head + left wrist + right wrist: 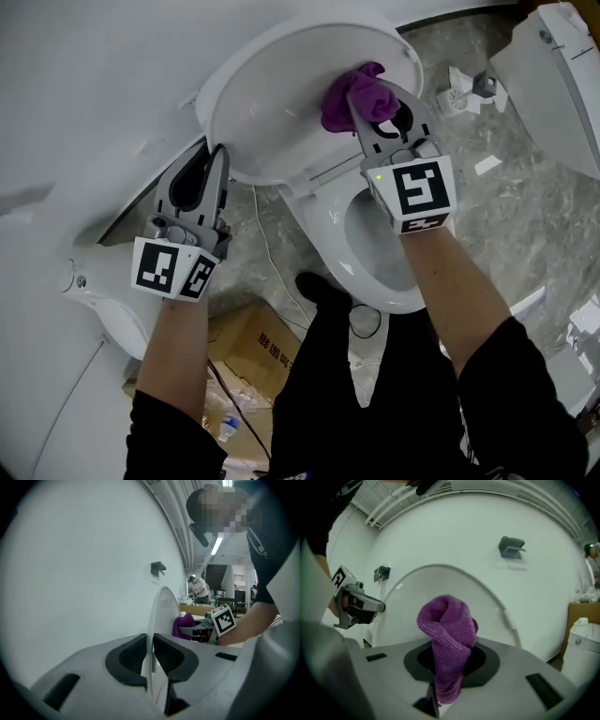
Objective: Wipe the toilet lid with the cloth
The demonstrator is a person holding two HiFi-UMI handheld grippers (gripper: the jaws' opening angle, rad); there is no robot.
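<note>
Poking from R jaws: cloth [447, 630], by lid [415, 587]

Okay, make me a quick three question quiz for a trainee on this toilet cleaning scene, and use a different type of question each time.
1. True or false: the left gripper is clamped on the edge of the raised toilet lid.
2. Multiple choice: the cloth is A) green, B) purple, C) white.
3. Fill in the blank: the cloth is held in the ___ gripper.

Key
1. True: its jaws are closed on the lid's rim.
2. B.
3. Right: the right gripper has the cloth bunched between its jaws, up by the lid.
</note>
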